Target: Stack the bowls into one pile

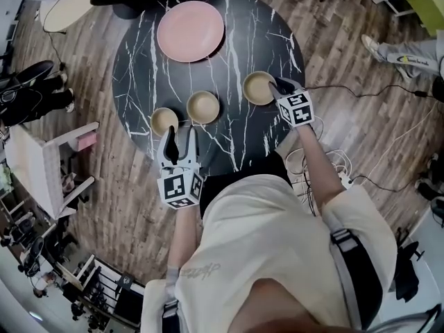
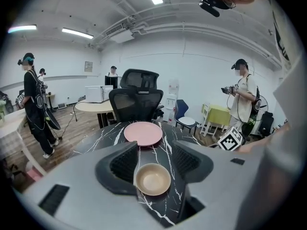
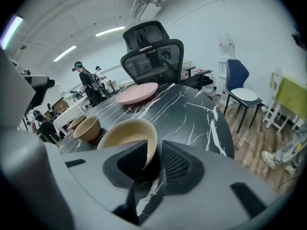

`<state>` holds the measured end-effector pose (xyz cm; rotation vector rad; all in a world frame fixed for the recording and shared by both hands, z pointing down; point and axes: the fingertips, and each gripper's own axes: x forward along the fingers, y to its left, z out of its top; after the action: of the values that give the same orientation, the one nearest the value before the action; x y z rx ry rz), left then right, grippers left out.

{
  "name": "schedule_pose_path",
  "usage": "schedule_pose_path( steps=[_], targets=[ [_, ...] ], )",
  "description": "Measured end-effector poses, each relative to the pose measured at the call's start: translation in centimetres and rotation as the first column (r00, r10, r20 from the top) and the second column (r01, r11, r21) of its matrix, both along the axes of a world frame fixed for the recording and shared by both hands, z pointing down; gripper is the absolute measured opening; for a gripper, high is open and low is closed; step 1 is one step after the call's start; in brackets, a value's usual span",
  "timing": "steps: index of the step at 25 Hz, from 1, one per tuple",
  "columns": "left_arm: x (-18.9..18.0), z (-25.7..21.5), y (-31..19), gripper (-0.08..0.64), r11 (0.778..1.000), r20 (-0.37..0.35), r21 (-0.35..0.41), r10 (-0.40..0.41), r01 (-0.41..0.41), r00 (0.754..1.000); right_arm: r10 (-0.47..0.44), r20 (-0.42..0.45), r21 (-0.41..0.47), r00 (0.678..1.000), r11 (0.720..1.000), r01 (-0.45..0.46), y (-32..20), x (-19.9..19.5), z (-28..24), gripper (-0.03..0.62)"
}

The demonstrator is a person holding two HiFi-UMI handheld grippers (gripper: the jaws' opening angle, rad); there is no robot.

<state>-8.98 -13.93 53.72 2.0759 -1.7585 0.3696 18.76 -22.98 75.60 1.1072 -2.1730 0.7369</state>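
Observation:
Three tan bowls stand apart in a row on the black marble table: left, middle and right. My right gripper straddles the right bowl's near rim. In the right gripper view that bowl has one pad inside and the other outside, and a dark gap still shows beside the rim at the gripper. My left gripper stands open just short of the left and middle bowls. Its own view shows one bowl low between the wide jaws of the gripper, untouched.
A pink plate lies at the table's far side. A black office chair stands behind it. Cables trail on the wood floor at right, and a white seat is at left. People stand around the room.

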Motion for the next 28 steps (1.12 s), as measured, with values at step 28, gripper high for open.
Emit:
schedule_pose_path(
  steps=[28],
  targets=[
    [-3.6, -1.1, 4.1, 0.239, 0.995, -0.057, 0.043, -0.085, 0.087, 0.995, 0.02, 0.021, -0.001, 1.0, 1.0, -0.02, 2.5, -1.1, -2.5, 0.021]
  ],
)
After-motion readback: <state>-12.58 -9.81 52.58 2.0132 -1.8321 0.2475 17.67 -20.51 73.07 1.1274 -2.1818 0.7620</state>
